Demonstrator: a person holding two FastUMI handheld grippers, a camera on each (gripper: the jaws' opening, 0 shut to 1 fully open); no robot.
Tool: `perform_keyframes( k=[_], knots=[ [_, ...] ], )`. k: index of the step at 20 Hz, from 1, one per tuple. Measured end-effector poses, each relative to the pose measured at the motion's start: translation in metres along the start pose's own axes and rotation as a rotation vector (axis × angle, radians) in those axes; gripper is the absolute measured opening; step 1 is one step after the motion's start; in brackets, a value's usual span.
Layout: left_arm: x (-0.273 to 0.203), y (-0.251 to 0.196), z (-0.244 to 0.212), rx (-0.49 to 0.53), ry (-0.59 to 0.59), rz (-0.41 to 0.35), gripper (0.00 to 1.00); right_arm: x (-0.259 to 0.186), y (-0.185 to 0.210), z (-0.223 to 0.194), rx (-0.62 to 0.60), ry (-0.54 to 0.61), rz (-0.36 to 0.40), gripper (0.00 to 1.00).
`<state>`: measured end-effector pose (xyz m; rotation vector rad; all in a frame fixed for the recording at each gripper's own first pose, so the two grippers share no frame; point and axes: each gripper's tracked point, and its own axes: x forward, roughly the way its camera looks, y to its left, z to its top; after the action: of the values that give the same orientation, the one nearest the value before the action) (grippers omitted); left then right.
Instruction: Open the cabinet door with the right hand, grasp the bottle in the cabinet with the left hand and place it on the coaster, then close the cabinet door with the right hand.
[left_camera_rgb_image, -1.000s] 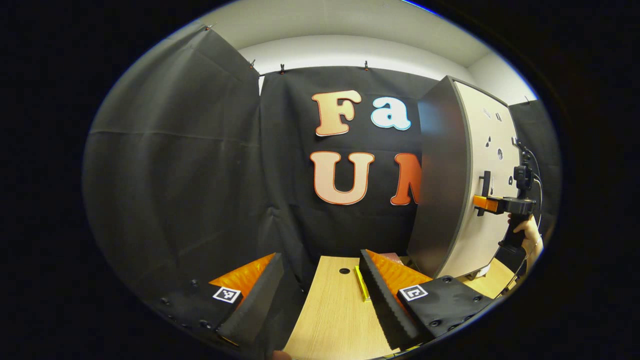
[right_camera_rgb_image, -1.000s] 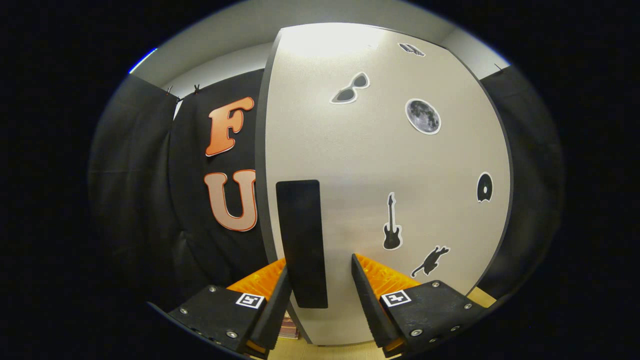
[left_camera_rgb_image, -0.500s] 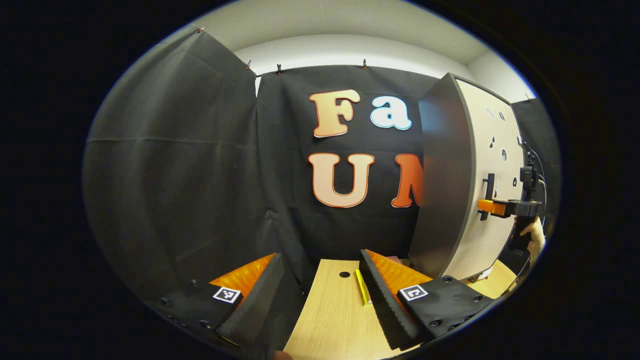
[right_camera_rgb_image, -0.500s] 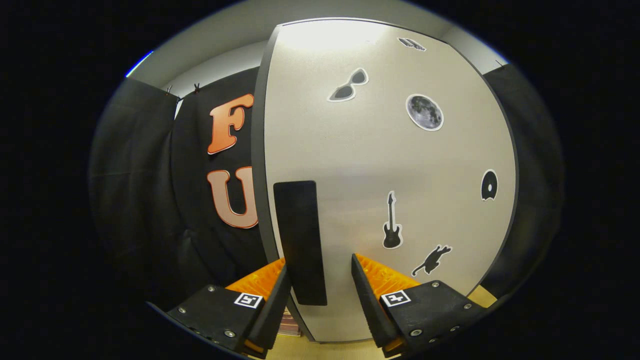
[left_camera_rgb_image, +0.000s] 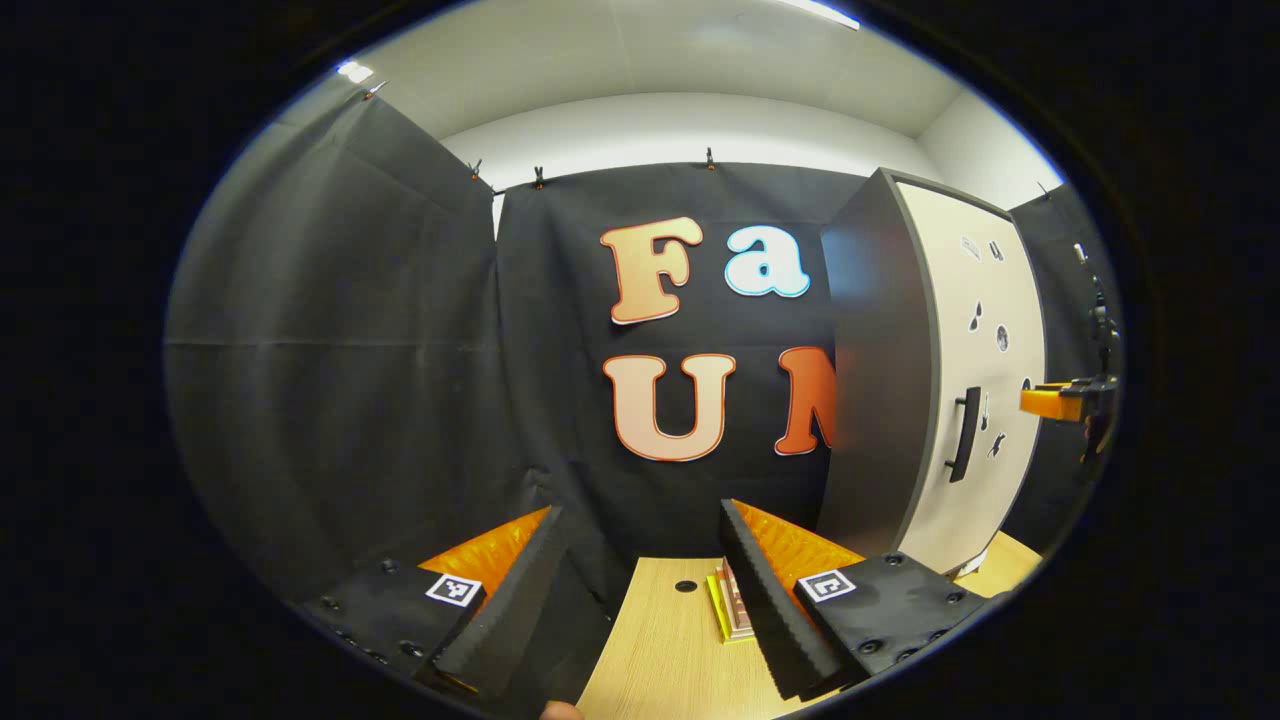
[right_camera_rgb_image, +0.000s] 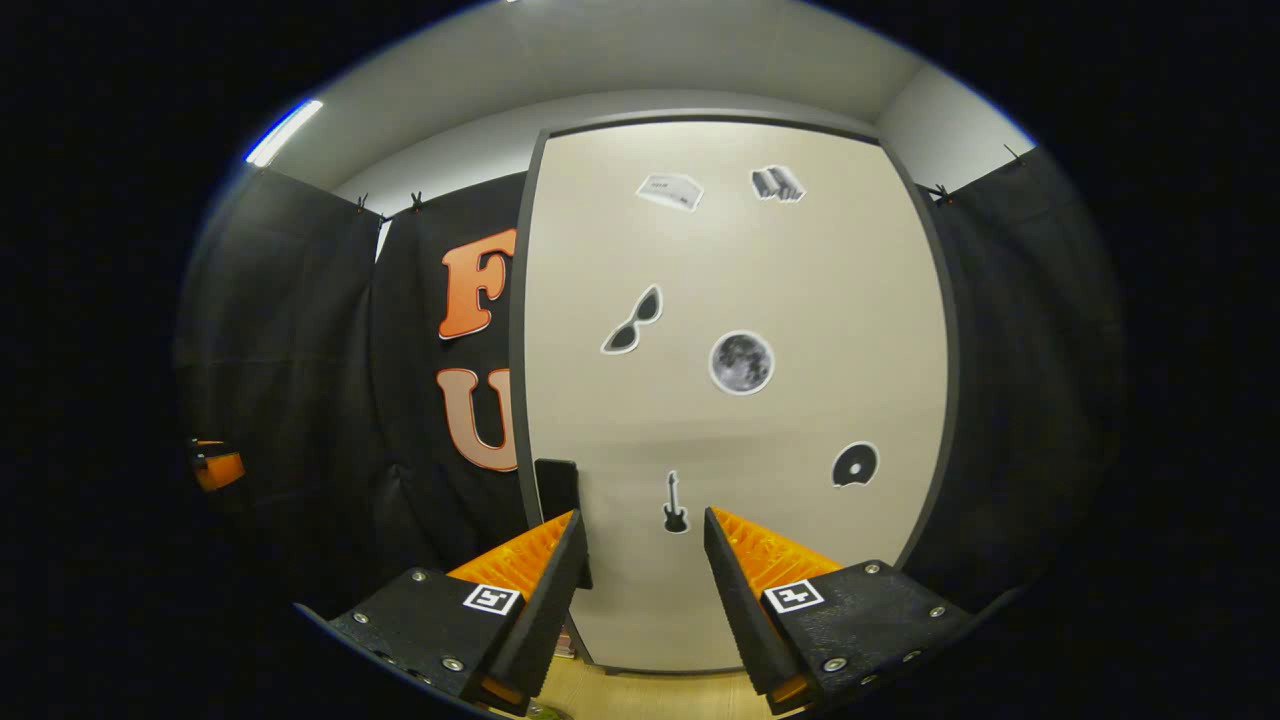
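In the right gripper view, the right gripper (right_camera_rgb_image: 640, 590) is seen at the bottom centre with its fingers (right_camera_rgb_image: 545, 590) spread wide around nothing, well apart from the shut cabinet door (right_camera_rgb_image: 740, 420), whose black handle (right_camera_rgb_image: 557, 490) stands just above the left fingertip. In the left gripper view, the left gripper (left_camera_rgb_image: 640, 590) is likewise held wide and empty over the table (left_camera_rgb_image: 670, 650), with the coaster (left_camera_rgb_image: 728, 605) partly hidden behind its right finger. The door (left_camera_rgb_image: 985, 400) is seen at the right of that view.

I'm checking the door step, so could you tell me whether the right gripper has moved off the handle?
Yes: the right gripper has backed away from the cabinet door; its handle looks smaller, outside the fingers.
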<state>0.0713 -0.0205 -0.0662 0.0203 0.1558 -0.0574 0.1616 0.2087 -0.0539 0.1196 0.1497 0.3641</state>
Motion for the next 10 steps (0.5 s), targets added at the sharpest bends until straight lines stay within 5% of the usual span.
perform_keyframes(
  k=[10],
  knots=[
    [-0.012,-0.044,0.067,-0.057,-0.067,-0.042,0.99,-0.154,-0.151,0.081,-0.078,-0.074,-0.23,0.77]
  ],
)
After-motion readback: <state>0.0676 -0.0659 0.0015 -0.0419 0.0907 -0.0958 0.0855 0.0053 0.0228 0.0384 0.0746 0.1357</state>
